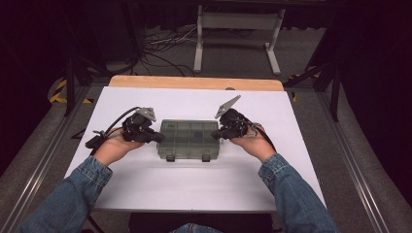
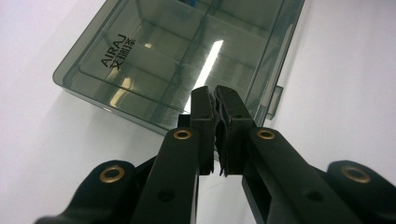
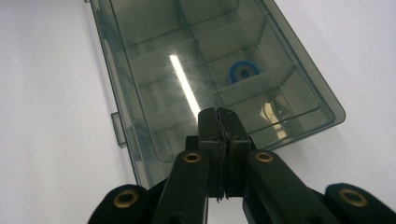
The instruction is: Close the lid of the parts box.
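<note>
With both your left gripper (image 1: pixel 158 138) and right gripper (image 1: pixel 217 134) pressed together against the box (image 1: pixel 188 139) mid-desk (image 1: pixel 145 179), uneven pushing could easily skid or twist it away.

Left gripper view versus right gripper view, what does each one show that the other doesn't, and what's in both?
The left gripper view has the printed AIRAJ lettering on the lid. The right gripper view has a blue ring lying in one compartment. Both look down on the smoky clear plastic box with its dividers, lid closed, on the white table, with that view's own gripper, left gripper or right gripper, shut at the box's end.
</note>
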Motion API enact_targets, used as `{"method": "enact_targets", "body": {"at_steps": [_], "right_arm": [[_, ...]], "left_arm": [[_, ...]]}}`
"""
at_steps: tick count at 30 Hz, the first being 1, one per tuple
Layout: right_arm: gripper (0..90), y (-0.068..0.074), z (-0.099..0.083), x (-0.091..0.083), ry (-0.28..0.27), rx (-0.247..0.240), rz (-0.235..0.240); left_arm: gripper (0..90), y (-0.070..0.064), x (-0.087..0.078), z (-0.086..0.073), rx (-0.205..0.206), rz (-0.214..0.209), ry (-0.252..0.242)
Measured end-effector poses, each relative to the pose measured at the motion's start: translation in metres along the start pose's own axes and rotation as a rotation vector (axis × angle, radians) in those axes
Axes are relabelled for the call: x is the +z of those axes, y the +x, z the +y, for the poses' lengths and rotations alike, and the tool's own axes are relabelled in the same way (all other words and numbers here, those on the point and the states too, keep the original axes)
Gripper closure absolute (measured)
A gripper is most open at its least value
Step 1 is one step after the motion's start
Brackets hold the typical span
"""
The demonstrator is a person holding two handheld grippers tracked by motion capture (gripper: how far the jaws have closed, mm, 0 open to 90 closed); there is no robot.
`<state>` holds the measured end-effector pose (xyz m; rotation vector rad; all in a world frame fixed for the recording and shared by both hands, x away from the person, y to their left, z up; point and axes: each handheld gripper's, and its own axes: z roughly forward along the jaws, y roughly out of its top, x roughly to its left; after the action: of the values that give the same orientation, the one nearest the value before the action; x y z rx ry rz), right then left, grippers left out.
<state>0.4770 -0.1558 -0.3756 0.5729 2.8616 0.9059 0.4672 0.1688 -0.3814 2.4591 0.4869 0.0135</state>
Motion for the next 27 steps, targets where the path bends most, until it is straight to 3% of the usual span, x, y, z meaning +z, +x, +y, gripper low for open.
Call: {"method": "enact_targets", "body": {"at_steps": [22,27], "right_arm": [[89.2,0.003,-0.008,0.008,0.013,0.004,0.005],[88.9,0.005,-0.009,0.011,0.030,0.001,-0.004]], "left_arm": [[84.9,-0.005,0.013,0.000,0.012,0.018,0.059],[84.2,-0.006,0.017,0.000,0.036,0.037,0.086]]}}
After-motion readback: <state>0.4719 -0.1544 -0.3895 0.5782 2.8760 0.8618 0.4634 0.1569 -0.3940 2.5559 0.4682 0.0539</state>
